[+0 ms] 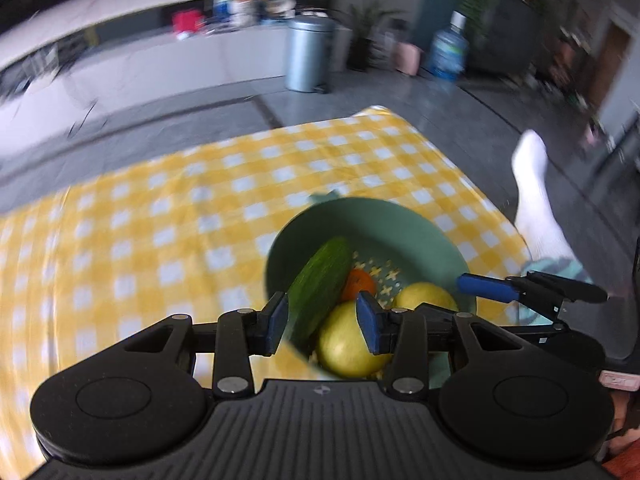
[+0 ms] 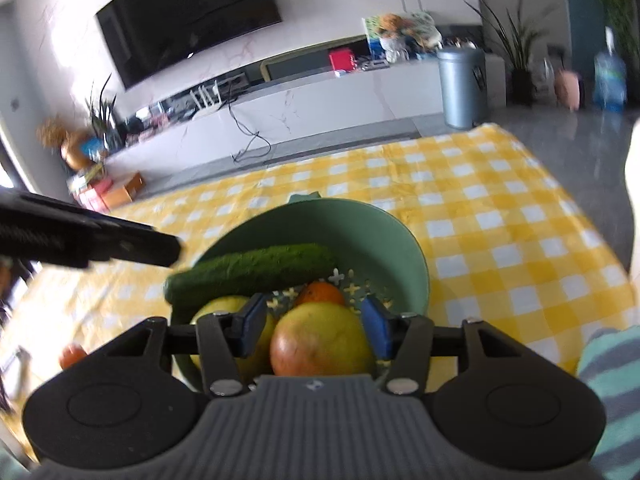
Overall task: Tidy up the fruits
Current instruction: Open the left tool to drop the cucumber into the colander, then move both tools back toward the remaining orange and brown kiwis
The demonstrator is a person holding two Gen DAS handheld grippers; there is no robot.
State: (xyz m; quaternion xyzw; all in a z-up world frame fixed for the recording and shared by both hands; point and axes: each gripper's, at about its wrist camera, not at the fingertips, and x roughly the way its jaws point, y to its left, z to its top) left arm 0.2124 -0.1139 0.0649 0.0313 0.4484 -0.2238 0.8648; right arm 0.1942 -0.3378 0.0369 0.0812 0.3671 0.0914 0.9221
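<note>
Left gripper: blue-padded fingers set moderately apart, nothing clamped between them; they hang over the near rim of a green bowl, with a cucumber showing in the gap. Right gripper: fingers spread wide on either side of a large yellow-red fruit; whether the pads touch it cannot be told, and the fruit appears to lie in the bowl. Bowl contents, left wrist view: the cucumber propped slantwise against the left wall, a small orange fruit beside it, a large yellow fruit at the near side and a second yellow fruit to its right, near the tip of the right gripper, which reaches in from the right at the bowl's rim. The bowl floor is perforated with cross-shaped holes. Right wrist view: the cucumber lies across the bowl with one end overhanging the left rim, the orange fruit behind the yellow-red fruit, another yellow fruit at left, partly behind the left finger; the left gripper enters from the left edge, blurred. A small reddish object lies outside the bowl at lower left, too blurred to identify. Support: yellow-and-white checked cloth beneath the bowl. A white-socked foot rests at the cloth's right edge.
</note>
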